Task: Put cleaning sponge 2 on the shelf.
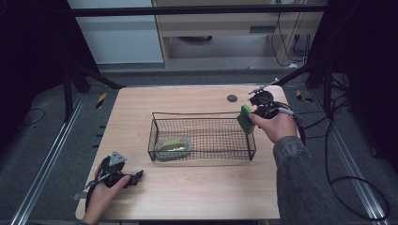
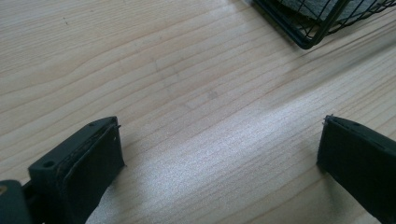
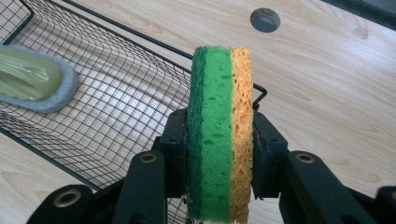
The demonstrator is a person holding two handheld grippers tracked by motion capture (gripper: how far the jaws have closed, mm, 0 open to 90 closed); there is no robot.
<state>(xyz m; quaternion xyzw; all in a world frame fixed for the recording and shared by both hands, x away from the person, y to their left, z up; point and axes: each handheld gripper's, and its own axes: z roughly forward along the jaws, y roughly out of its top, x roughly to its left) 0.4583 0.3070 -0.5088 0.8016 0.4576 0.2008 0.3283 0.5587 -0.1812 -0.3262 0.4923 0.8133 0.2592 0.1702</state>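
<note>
Sponge poised at the wire basket's right end

Nearest, the left gripper [image 1: 123,177] rests on the tabletop [image 1: 187,187], jaws spread, empty. Farther, the right gripper [image 3: 219,154] pinches the sponge [image 3: 219,130] upright just above the basket's [image 1: 202,136] right rim; the basket's long axis runs leftward from it.

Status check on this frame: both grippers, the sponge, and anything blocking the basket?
Left gripper open, low over bare table. Right gripper shut on sponge, held on edge at the wire basket right end. Grey-rimmed pad lies at basket's left end; right end free.
</note>
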